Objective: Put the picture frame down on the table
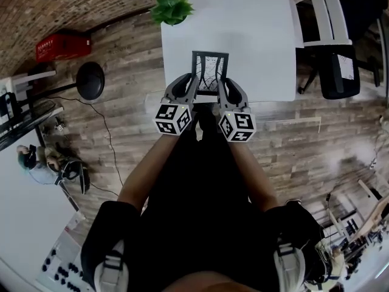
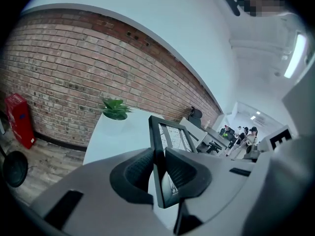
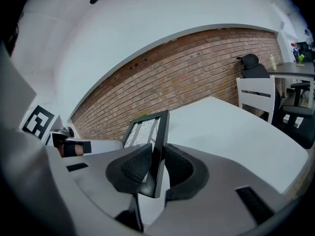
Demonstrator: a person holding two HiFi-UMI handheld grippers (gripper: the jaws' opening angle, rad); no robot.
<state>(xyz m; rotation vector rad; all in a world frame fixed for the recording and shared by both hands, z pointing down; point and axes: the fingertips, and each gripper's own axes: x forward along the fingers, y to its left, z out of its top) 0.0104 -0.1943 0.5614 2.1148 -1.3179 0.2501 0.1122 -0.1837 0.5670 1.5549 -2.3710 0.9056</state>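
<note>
Ahead of you, the white table is bare across its middle and right side, so there is open room above it beyond the picture frame, which is held over the near edge. A potted plant occupies the far left corner and blocks that side. A white chair stands against the table's right edge, with a black office chair just beside it. Left of the table, the wooden floor is open.
</note>
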